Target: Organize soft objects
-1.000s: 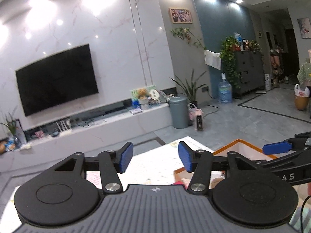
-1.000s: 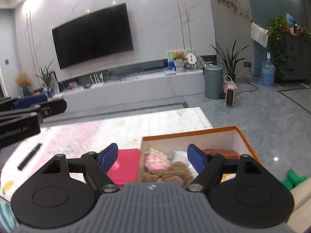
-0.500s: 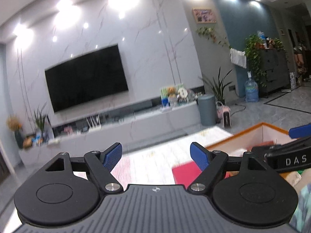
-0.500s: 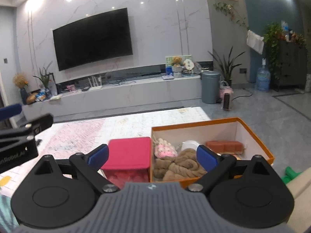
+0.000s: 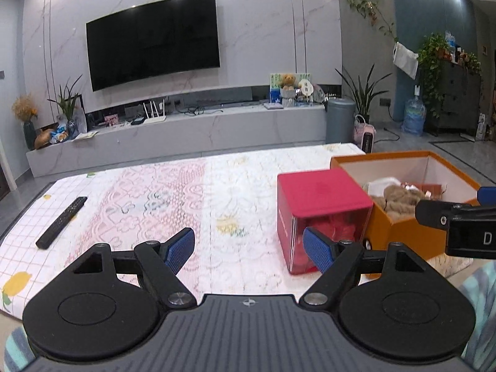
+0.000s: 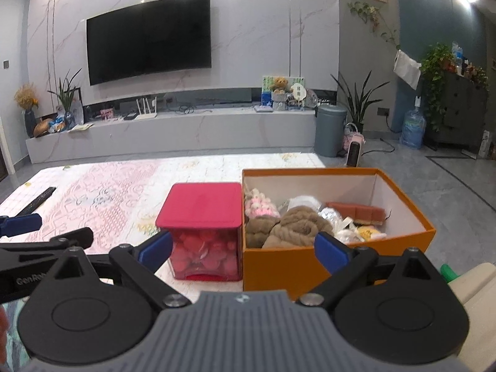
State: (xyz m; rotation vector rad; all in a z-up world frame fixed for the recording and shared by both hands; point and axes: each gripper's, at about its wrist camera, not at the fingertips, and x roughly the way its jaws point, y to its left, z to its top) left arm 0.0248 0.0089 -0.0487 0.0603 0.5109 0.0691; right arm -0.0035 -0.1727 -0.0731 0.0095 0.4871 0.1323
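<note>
Both tongs are released and hold nothing: the left gripper (image 5: 249, 249) hangs over the patterned cloth (image 5: 186, 192), the right gripper (image 6: 243, 252) just before the two boxes. The red box (image 6: 201, 207) touches the orange box (image 6: 338, 260), ahead of the right tongs. Brown plush (image 6: 294, 226) and other soft things lie inside the orange box.

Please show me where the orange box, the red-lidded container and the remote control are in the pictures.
orange box (image 6: 279, 266): right wrist view, on its bare front wall.
red-lidded container (image 6: 203, 206): right wrist view, on the middle of its lid.
remote control (image 5: 62, 222): left wrist view, on the middle of its body.
</note>
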